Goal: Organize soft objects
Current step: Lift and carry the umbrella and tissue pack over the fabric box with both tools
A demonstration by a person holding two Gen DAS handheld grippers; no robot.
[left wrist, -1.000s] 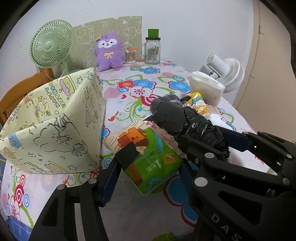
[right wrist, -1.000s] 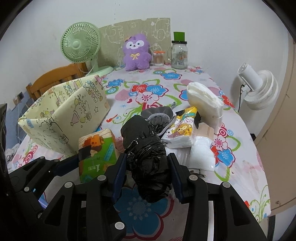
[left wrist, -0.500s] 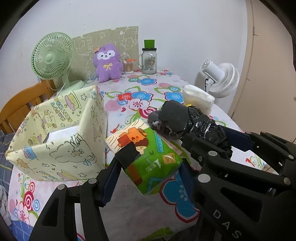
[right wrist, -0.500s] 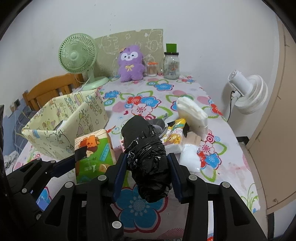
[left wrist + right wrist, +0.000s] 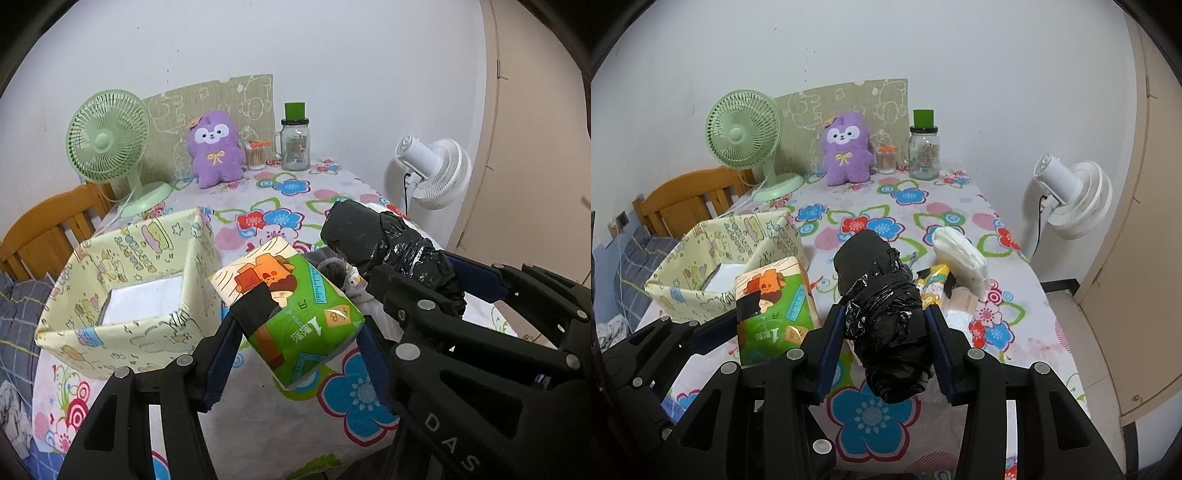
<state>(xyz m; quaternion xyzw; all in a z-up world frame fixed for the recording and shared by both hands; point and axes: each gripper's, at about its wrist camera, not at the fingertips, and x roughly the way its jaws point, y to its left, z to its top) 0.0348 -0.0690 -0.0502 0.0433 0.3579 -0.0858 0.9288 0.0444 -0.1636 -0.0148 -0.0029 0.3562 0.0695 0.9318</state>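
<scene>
My left gripper (image 5: 295, 325) is shut on a green tissue pack (image 5: 291, 310) and holds it above the table, just right of the yellow patterned fabric box (image 5: 122, 325). The pack also shows in the right wrist view (image 5: 775, 306). My right gripper (image 5: 884, 332) is shut on a black plastic bag roll (image 5: 886, 306), held above the table; it also shows in the left wrist view (image 5: 388, 243). The box (image 5: 701, 291) holds something white. More soft packs lie on the table: a white stack (image 5: 960, 251) and a yellow pack (image 5: 932, 282).
At the back stand a green fan (image 5: 746, 136), a purple plush (image 5: 846, 147), a cotton-swab tub (image 5: 886, 158) and a glass jar (image 5: 923, 147). A white fan (image 5: 1075, 192) stands right of the table. A wooden chair (image 5: 687, 199) is at the left.
Both grippers have risen and pulled back with their loads. The box's inside now shows from above.
</scene>
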